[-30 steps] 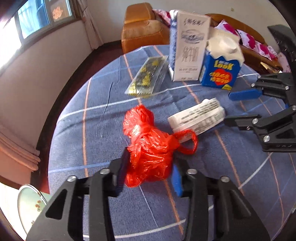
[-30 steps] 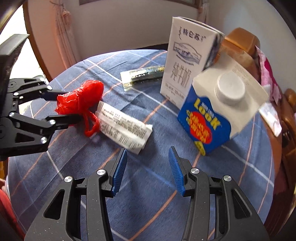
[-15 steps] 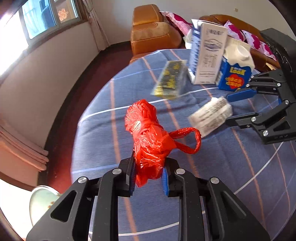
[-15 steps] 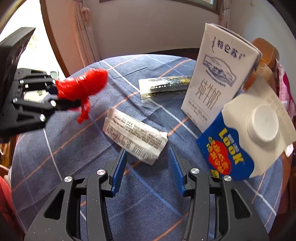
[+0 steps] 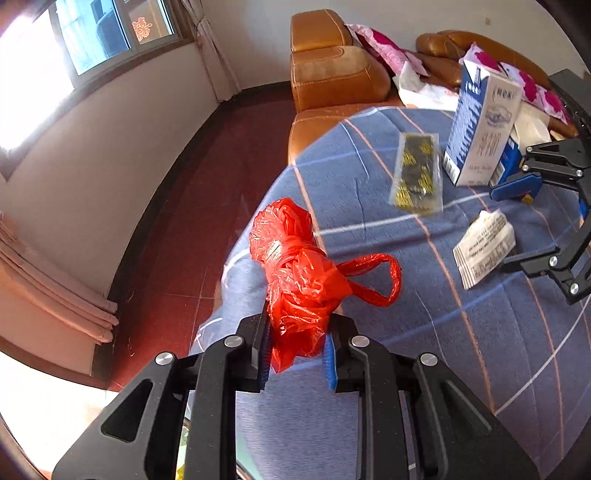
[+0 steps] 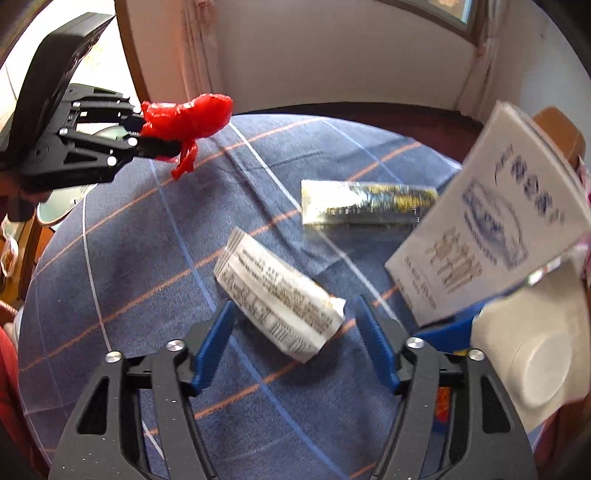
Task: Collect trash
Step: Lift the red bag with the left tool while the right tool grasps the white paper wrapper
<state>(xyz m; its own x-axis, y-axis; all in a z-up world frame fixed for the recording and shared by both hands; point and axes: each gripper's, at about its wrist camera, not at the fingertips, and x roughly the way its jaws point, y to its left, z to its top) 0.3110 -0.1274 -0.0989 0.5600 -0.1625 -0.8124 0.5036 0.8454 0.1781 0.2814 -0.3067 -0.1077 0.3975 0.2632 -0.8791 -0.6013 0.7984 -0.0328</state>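
Print on cartons, wrapper too blurred

Table: wrapper at centre; packet behind it; carton to the right, second carton beside it; sofa behind table.

The left wrist view looks steeply down along the left claw from near the surface edge, facing the sofa and window. The right wrist view looks steeply down along the right claw, close over the middle of the surface, facing a wall and curtain. Both views share the white wrapper, the dark foil packet, the milk carton, and each shows the other claw
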